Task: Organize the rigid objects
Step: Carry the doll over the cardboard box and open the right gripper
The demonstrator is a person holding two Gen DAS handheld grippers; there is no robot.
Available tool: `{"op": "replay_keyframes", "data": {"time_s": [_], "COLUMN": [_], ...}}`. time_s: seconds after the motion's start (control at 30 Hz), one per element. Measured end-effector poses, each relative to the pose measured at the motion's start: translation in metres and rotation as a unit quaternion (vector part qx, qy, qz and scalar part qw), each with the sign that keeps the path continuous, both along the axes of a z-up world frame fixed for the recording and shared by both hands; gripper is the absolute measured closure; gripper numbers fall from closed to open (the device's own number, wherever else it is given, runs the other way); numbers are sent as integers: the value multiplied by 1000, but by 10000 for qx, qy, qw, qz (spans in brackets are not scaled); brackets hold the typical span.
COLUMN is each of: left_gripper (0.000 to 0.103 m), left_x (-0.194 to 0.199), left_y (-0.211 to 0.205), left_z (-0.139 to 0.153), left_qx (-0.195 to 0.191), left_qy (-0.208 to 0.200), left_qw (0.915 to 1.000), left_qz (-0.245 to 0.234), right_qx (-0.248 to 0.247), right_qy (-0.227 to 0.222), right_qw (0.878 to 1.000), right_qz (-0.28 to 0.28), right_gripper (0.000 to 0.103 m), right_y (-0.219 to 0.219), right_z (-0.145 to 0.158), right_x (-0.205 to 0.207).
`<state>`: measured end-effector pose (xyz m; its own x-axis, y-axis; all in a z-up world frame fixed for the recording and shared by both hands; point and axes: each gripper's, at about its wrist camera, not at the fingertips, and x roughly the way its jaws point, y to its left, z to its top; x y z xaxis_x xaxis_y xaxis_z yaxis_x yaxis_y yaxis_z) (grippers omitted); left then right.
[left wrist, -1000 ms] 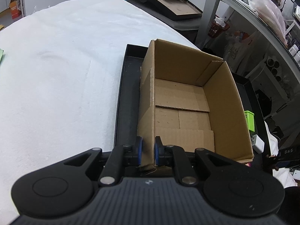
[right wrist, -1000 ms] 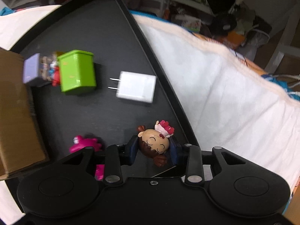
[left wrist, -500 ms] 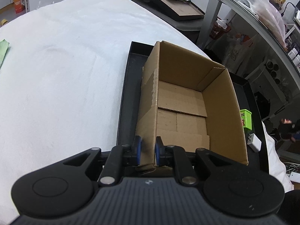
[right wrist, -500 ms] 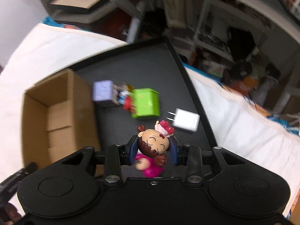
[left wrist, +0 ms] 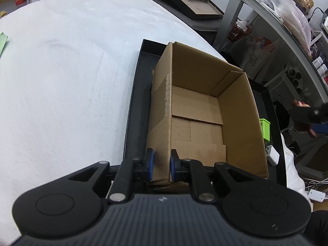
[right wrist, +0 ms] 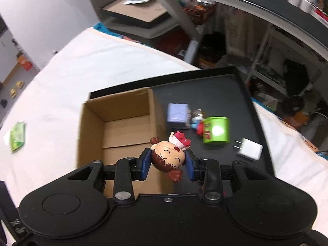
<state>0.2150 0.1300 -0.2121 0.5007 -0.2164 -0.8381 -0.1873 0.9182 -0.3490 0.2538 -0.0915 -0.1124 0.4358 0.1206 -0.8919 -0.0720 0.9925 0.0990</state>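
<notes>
Figurine [right wrist: 169, 160] is clamped head-first between the pads of the right claw [right wrist: 168, 165], above the tray [right wrist: 225, 86]. Cardboard box [right wrist: 114, 123] lies open just left and ahead. Left claw [left wrist: 161, 165] pinches the box's near wall, steadying it.

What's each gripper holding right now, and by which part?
Left gripper: clamped on the near corner wall of the cardboard box. Right gripper: holds the doll figure by the sides of its head, above the black tray.
</notes>
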Motion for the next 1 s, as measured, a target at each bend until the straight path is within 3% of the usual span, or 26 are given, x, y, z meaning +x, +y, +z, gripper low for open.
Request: {"op": "replay_keyframes", "data": {"time_s": [0.57, 1.0], "left_gripper": [86, 86], "left_x": [6, 2], "left_y": [12, 11], "left_z": [-5, -5], "left_qx": [-558, -470], "left_qy": [110, 4], "left_qw": [9984, 9988], "left_qz": [60, 106], "right_qx": [34, -28], "right_qy": [-122, -311], "right_qw": [9972, 9937], "right_qz": [736, 1072], "right_gripper": [68, 68], "right_y": [80, 108], "right_z": [-17, -25], "right_x": [17, 38]}}
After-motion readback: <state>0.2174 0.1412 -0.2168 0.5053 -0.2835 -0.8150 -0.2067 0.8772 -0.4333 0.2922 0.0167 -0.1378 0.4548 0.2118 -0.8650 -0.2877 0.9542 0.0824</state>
